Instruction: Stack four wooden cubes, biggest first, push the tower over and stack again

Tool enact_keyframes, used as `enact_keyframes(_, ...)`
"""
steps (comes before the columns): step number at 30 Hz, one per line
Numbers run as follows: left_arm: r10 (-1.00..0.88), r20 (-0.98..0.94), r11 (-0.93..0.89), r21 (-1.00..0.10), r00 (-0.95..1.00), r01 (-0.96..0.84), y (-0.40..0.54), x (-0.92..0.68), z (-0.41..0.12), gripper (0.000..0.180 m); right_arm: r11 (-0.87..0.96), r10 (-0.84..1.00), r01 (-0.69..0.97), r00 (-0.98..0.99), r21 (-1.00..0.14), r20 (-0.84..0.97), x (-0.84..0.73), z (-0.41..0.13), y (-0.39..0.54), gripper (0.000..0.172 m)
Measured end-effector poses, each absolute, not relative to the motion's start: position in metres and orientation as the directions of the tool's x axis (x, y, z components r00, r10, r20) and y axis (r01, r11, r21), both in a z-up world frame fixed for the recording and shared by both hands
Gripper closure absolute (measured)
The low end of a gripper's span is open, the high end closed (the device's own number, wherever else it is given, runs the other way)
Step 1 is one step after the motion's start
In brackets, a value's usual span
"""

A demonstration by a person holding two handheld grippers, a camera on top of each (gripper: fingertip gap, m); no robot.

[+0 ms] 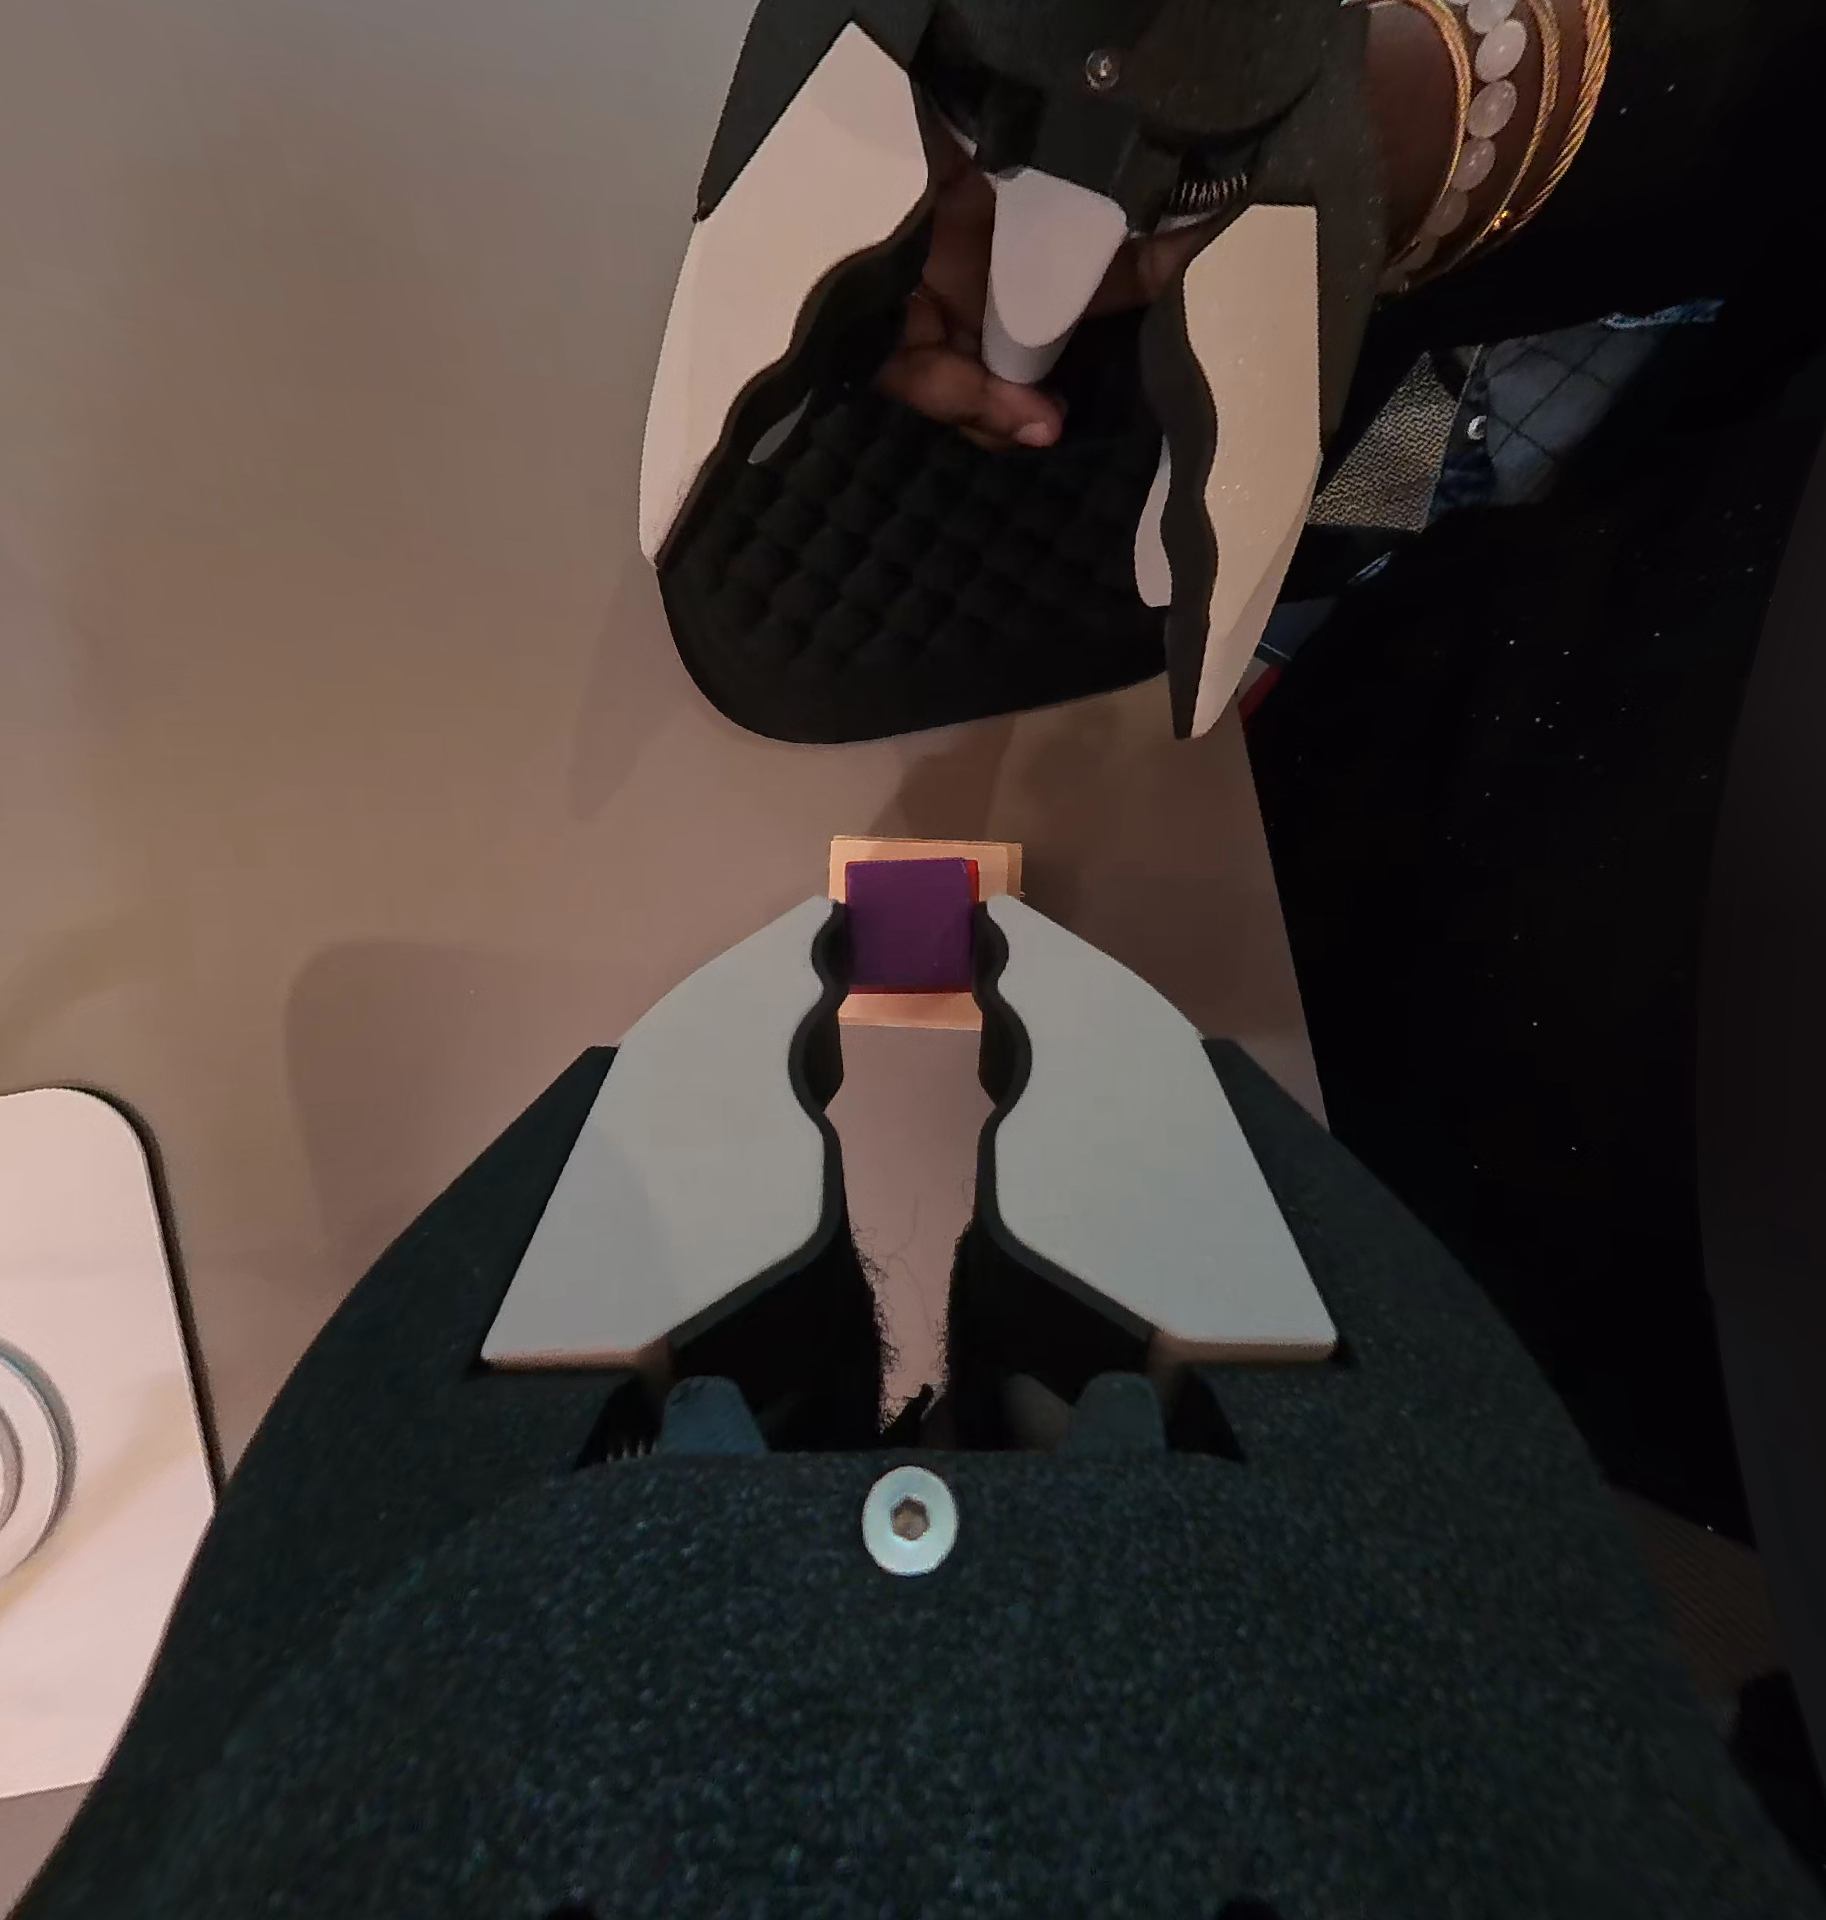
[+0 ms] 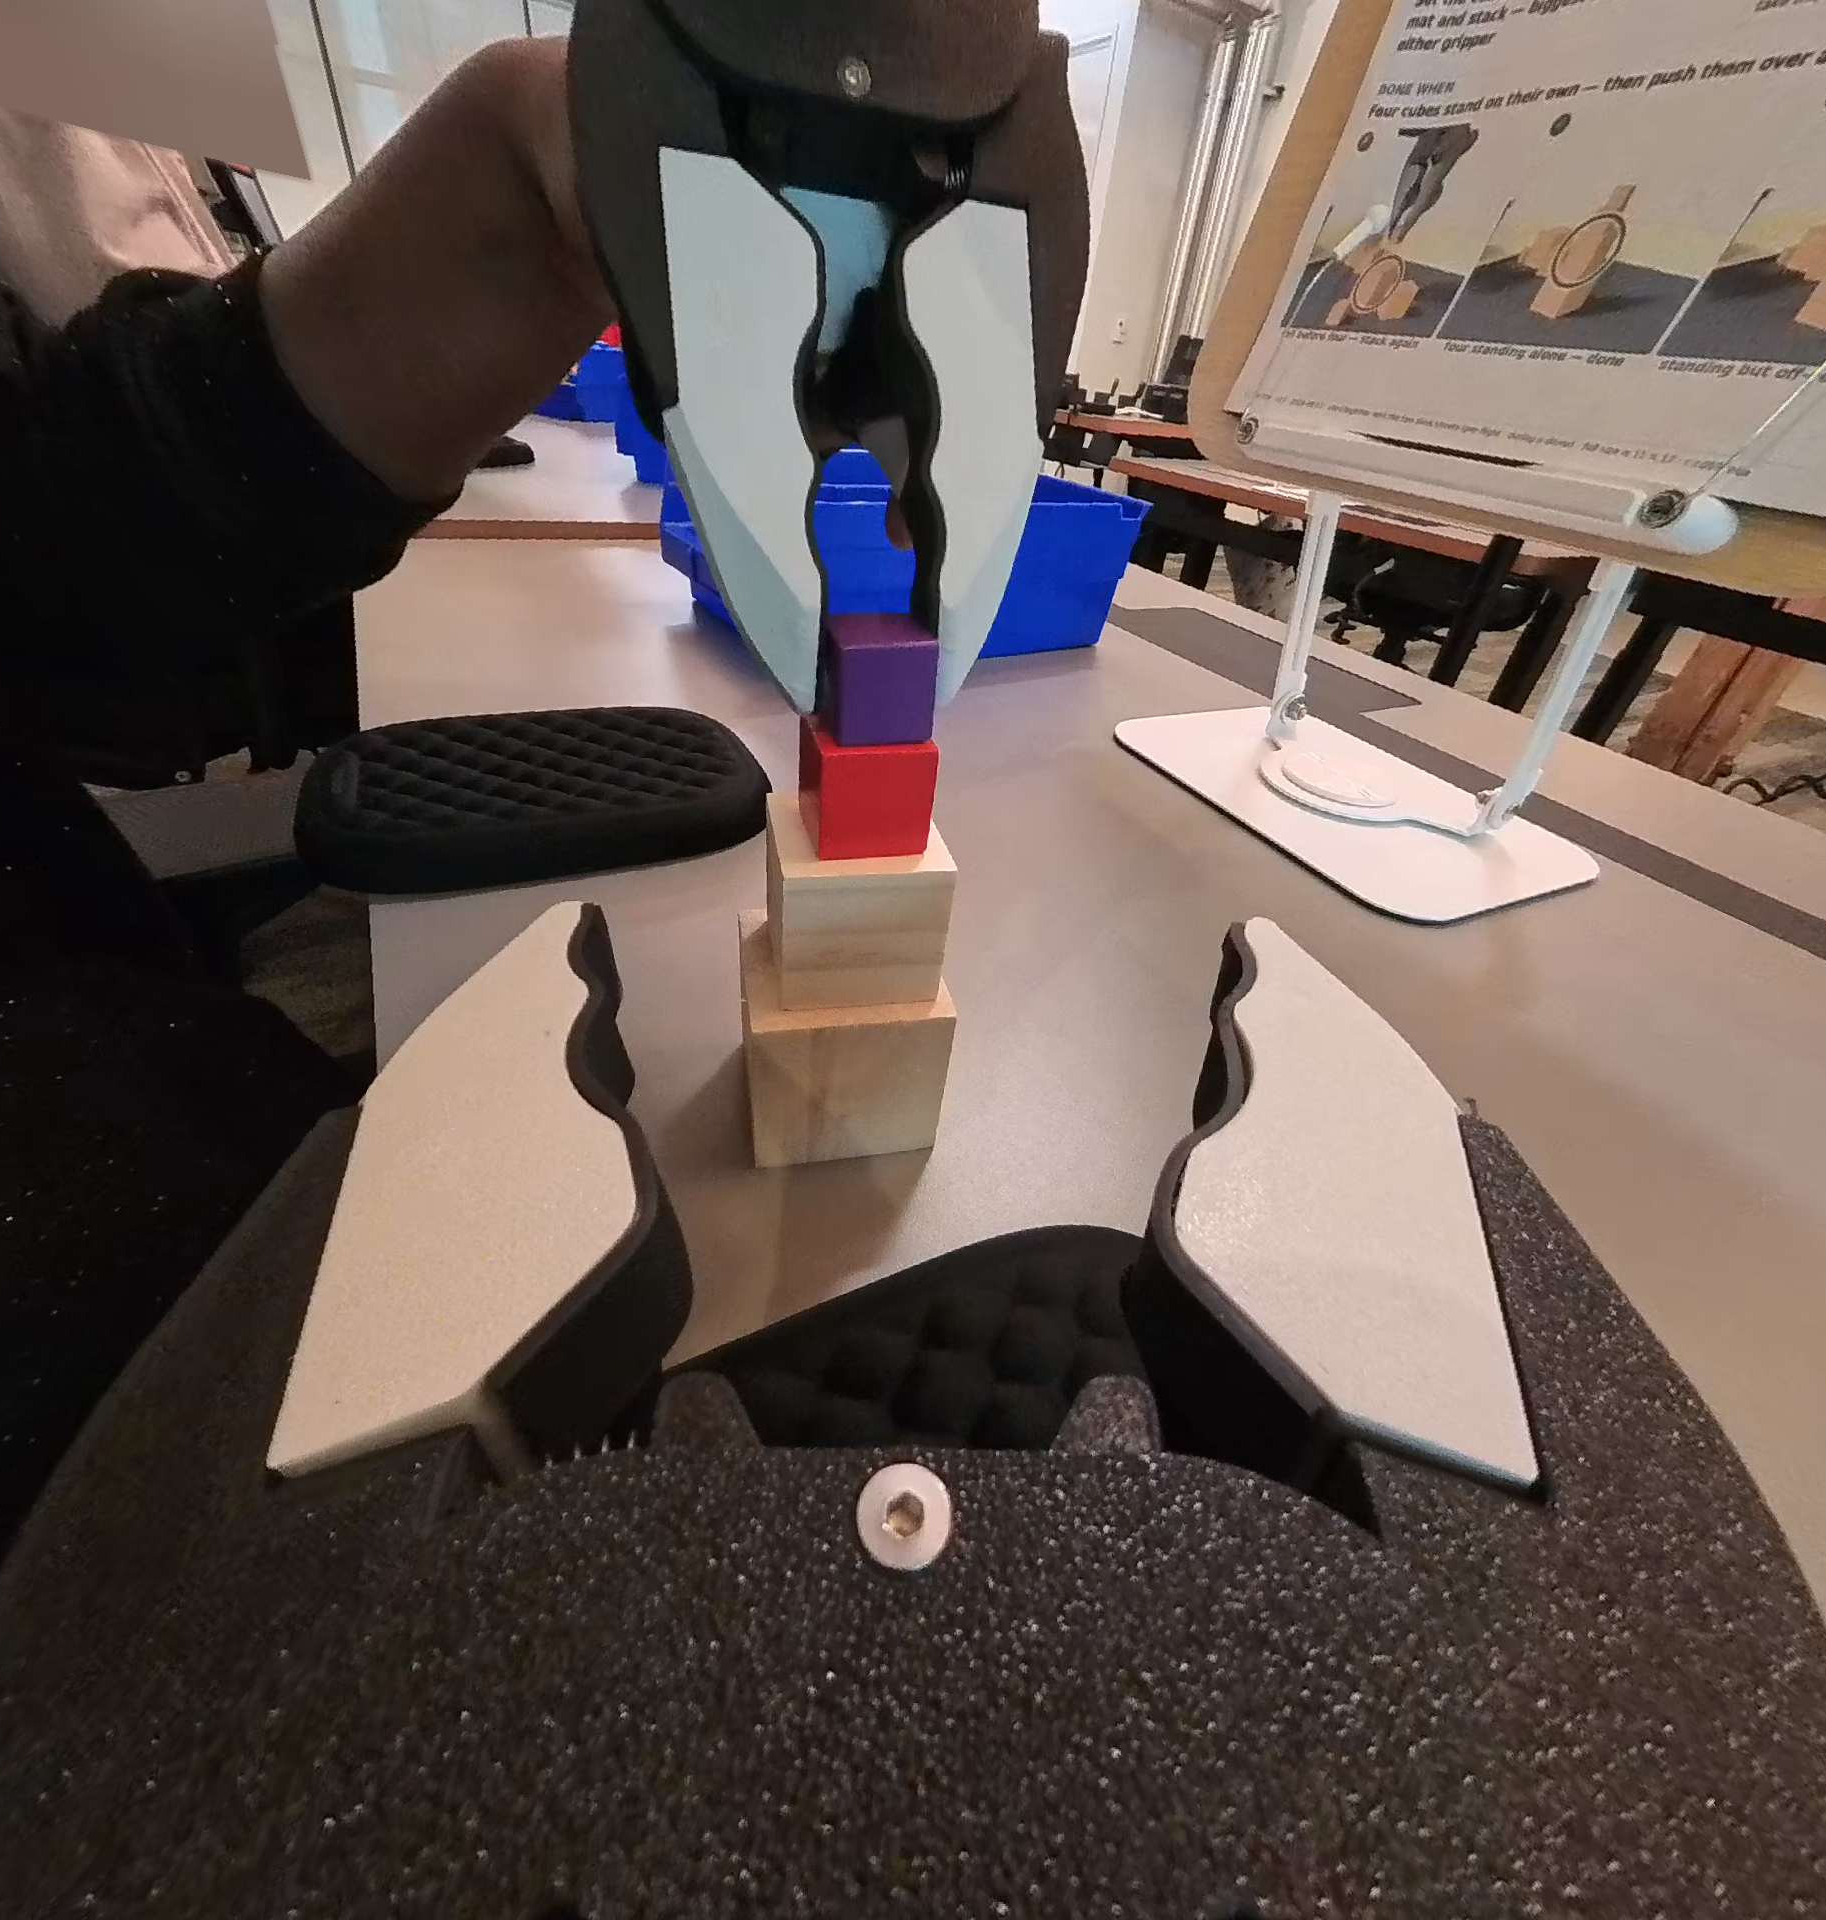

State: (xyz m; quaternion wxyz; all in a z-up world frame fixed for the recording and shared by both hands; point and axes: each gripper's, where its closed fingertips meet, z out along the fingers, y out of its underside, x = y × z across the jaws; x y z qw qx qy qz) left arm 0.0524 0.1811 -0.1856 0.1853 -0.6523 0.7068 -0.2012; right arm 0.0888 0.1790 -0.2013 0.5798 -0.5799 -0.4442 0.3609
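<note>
The purple cube sits on top of a red cube, which sits on two wooden cubes on the table. The left gripper pinches the purple cube from above. The right gripper waits low beside the stack, fingers wide and holding nothing.

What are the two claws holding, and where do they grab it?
The left claw pinches the purple cube by two opposite side faces, atop the red cube. The right claw is wide open, holding nothing.
</note>
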Motion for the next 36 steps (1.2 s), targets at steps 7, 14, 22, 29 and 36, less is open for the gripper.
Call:
enact_keyframes(7,-0.996,0.005,0.072,-0.524,-0.088,-0.848,0.18,0.051,-0.187,0.158,0.066,0.934,0.096,0.344,-0.993,0.095,0.089,-0.201,0.179,0.065)
enact_keyframes(14,-0.997,-0.007,0.071,-0.534,-0.08,-0.843,0.182,0.051,-0.187,0.145,0.067,0.934,0.097,0.344,-0.993,0.096,0.089,-0.202,0.179,0.065)
enact_keyframes(22,-0.999,-0.038,0.02,-0.744,0.012,-0.668,0.182,0.058,-0.167,0.062,0.063,0.935,0.094,0.344,-0.994,0.092,0.089,-0.202,0.18,0.065)
enact_keyframes(29,-0.984,-0.094,0.045,-0.954,0.152,-0.297,0.173,0.039,-0.134,0.034,0.066,0.933,0.098,0.347,-0.993,0.097,0.089,-0.202,0.18,0.066)
enact_keyframes(36,-0.915,-0.057,0.061,-0.998,0.399,-0.003,0.164,-0.031,-0.137,0.034,0.061,0.933,0.093,0.349,-0.994,0.09,0.089,-0.202,0.181,0.068)
